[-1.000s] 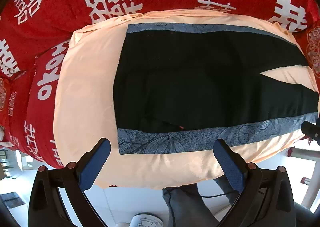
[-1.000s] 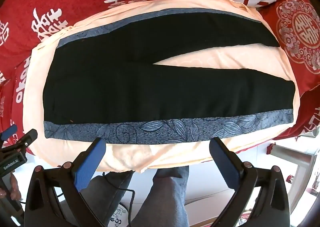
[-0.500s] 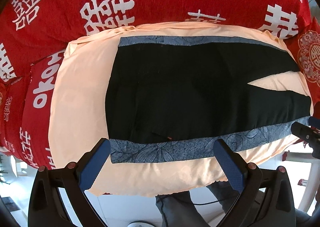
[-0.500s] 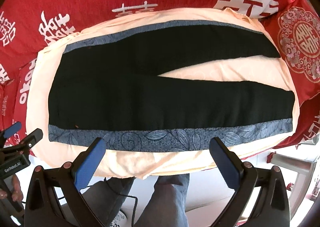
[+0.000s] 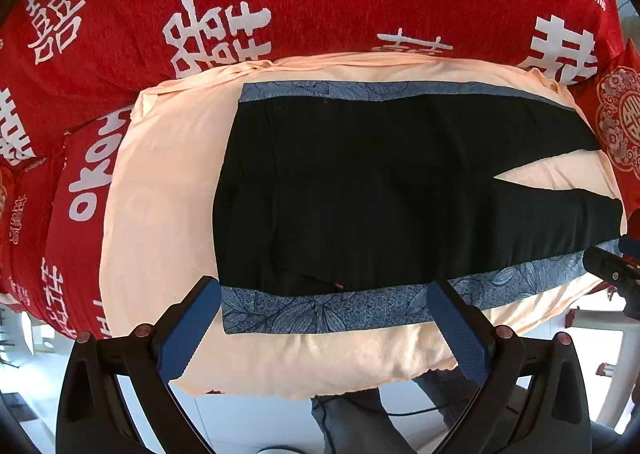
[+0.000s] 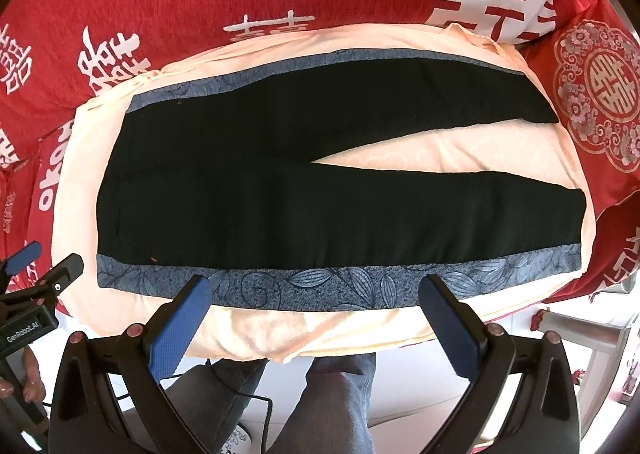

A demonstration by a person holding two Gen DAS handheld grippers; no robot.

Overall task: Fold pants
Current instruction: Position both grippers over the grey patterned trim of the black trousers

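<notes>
Red bedspread [image 5: 320, 1] with white lettering, peach sheet [image 5: 160, 189] on it, black pants [image 6: 320, 205] flat on the sheet

Left view's edge crops the pants [image 5: 380, 193] cuffs.

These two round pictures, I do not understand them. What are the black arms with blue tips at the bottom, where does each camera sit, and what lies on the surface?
Each picture comes from a fisheye camera mounted on a hand-held gripper; a person holds one in each hand. The black arms with blue pads are that gripper's two fingers. The left gripper and the right gripper both stand wide open and hold nothing. Before them lie black pants with blue leaf-patterned side stripes, spread flat and unfolded, waist to the left. They rest on a peach sheet over a red cover with white lettering. Each view also catches the other gripper at its edge.
</notes>
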